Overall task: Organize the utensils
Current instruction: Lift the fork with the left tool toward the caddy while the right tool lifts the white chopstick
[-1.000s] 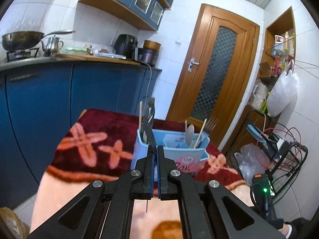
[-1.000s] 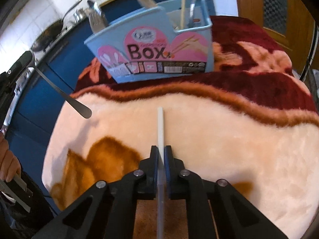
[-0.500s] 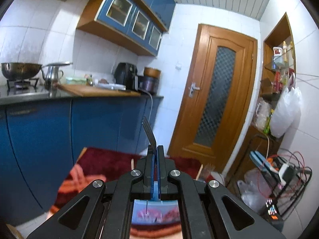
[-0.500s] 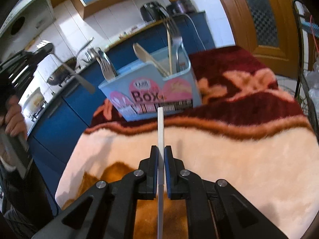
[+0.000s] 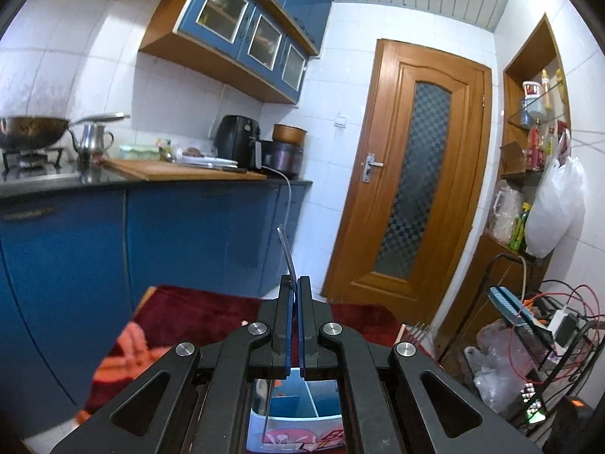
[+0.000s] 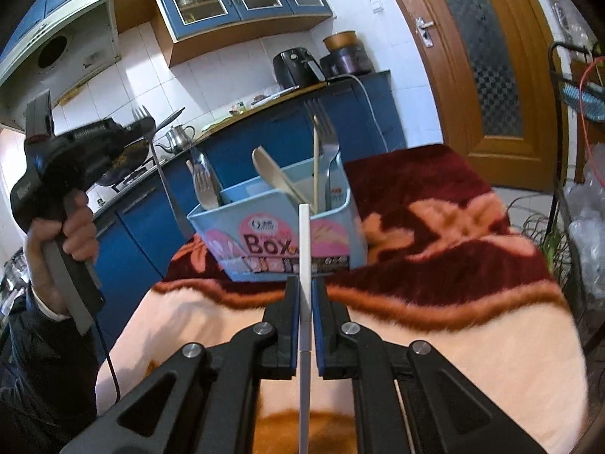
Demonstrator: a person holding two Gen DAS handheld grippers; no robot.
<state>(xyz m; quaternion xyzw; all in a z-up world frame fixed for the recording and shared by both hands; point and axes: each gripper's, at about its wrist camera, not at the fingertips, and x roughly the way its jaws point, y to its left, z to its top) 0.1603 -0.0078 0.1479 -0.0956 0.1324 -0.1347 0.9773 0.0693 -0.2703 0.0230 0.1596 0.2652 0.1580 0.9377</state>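
A light blue utensil box (image 6: 280,227) stands on the blanket-covered table (image 6: 435,302), holding forks, a wooden spoon and a chopstick. My left gripper (image 5: 294,283) is shut on a metal fork (image 6: 159,159); the right wrist view shows it held upright by the handle, tines up, above the box's left end. The box also shows below the jaws in the left wrist view (image 5: 298,423). My right gripper (image 6: 305,287) is shut on a white chopstick (image 6: 304,242), level, pointing at the box front from a short distance.
Blue kitchen cabinets (image 5: 170,234) with a counter, wok (image 5: 30,132) and kettle stand behind the table. A wooden door (image 5: 412,174) is at the back right. A wire rack (image 5: 537,333) with cables and bags stands right of the table.
My left gripper rose and tilted so the box dropped below its jaws, bringing the fork upright over the box's left end. My right gripper lifted and tilted up with the chopstick.
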